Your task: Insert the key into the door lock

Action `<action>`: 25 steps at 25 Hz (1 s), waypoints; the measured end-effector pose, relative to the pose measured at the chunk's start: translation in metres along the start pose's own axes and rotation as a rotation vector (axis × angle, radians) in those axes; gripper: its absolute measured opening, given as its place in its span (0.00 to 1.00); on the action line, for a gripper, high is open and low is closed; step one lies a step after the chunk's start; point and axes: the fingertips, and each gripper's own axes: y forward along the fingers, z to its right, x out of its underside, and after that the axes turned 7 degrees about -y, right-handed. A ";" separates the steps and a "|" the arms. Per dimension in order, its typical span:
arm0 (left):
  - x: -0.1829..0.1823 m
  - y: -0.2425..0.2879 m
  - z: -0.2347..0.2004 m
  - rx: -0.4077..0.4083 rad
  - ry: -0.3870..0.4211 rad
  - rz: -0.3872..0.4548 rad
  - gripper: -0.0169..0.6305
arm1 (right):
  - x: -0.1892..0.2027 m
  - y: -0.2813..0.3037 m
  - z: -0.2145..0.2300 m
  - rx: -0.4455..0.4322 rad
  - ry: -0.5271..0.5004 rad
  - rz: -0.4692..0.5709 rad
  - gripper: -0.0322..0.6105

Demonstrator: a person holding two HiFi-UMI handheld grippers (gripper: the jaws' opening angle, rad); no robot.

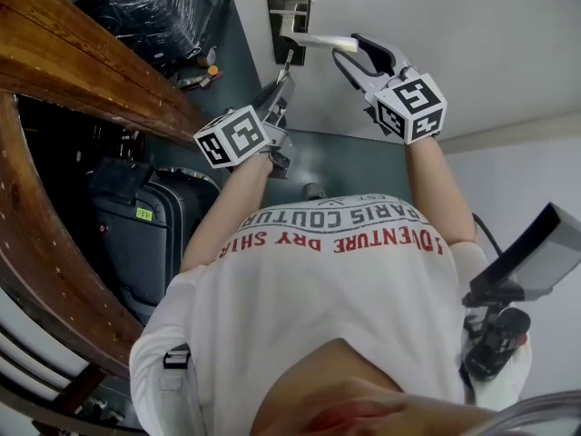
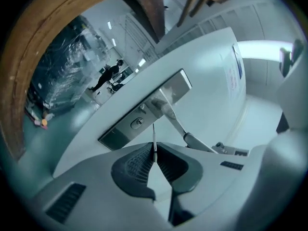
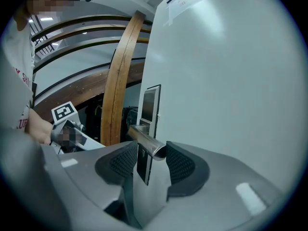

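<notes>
White door [image 1: 472, 53] is faced at close range, with a metal lock plate [image 2: 144, 112] mounted on it. A key [image 2: 154, 137] is pinched between the closed fingers of the left gripper [image 2: 155, 150], its tip held near the keyhole [image 2: 137, 122] but not inserted. The handle [image 3: 144, 137] is clamped near its end by the right gripper [image 3: 151, 149].

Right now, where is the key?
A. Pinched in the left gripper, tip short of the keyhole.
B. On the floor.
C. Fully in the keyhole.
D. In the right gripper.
A: in the left gripper view the key stands pinched between the closed jaws of the left gripper, its tip short of the keyhole; the right gripper clasps the door handle.
</notes>
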 end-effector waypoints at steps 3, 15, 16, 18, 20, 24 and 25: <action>-0.003 0.013 -0.004 0.084 -0.241 0.036 0.06 | -0.001 0.000 0.000 -0.004 0.002 -0.001 0.32; -0.004 0.028 -0.020 0.155 -0.533 0.092 0.06 | -0.004 -0.004 -0.004 -0.008 0.004 0.005 0.32; -0.004 0.028 -0.020 0.155 -0.541 0.098 0.06 | -0.004 -0.004 -0.004 -0.007 0.005 0.007 0.32; -0.005 0.028 -0.022 0.163 -0.561 0.107 0.06 | -0.004 -0.004 -0.005 -0.007 0.006 0.007 0.32; -0.007 0.028 -0.023 0.170 -0.580 0.114 0.06 | -0.004 -0.005 -0.006 -0.006 0.008 0.008 0.32; -0.009 0.032 -0.023 0.172 -0.611 0.119 0.06 | -0.005 -0.007 -0.007 -0.005 0.008 0.011 0.32; -0.010 0.034 -0.023 0.172 -0.622 0.121 0.06 | -0.006 -0.007 -0.007 -0.006 0.008 0.012 0.32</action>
